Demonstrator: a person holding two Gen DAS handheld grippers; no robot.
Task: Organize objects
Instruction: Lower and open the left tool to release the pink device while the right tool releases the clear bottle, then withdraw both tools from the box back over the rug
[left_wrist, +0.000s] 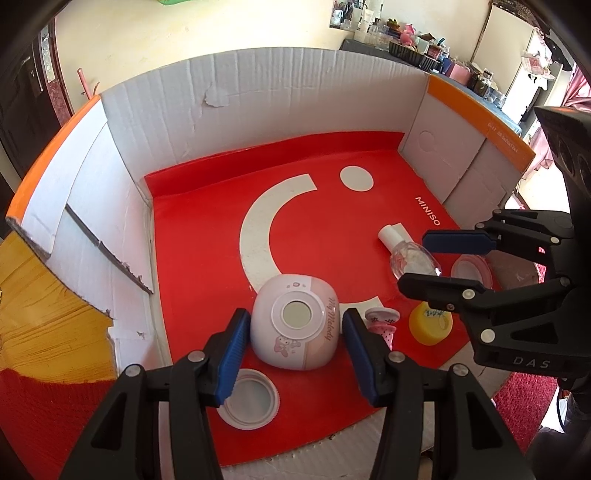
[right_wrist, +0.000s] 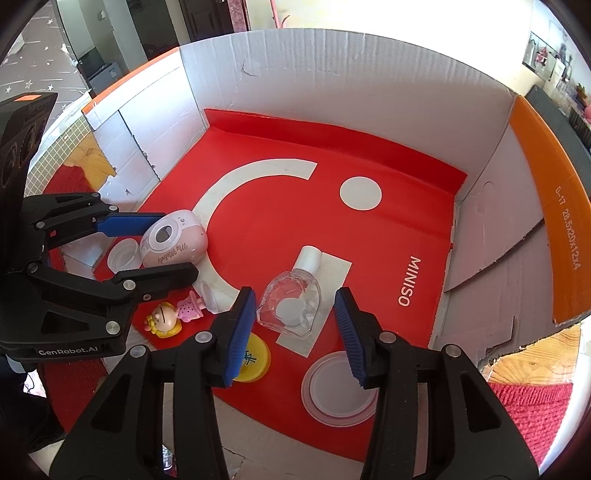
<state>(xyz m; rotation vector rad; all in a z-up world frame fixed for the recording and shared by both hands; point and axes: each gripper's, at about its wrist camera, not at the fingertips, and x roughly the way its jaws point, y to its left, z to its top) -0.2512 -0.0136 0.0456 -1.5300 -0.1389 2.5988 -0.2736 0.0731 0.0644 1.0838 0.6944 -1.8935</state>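
Note:
A pink My Melody device (left_wrist: 295, 325) lies on the red MINISO sheet (left_wrist: 207, 236) inside a white cardboard box (left_wrist: 258, 103). My left gripper (left_wrist: 293, 350) is open, its jaws on either side of the device with small gaps; it also shows in the right wrist view (right_wrist: 162, 247). A clear heart-shaped bottle (right_wrist: 290, 308) with a white cap lies flat. My right gripper (right_wrist: 295, 328) is open around the bottle without touching it; it also shows in the left wrist view (left_wrist: 421, 258).
A white lid (left_wrist: 249, 404) lies under the left fingers. A yellow cap (right_wrist: 253, 360), a pink-rimmed white lid (right_wrist: 334, 387) and a small doll figure (right_wrist: 166, 319) lie near the front. Box walls (right_wrist: 480, 229) enclose the back and both sides.

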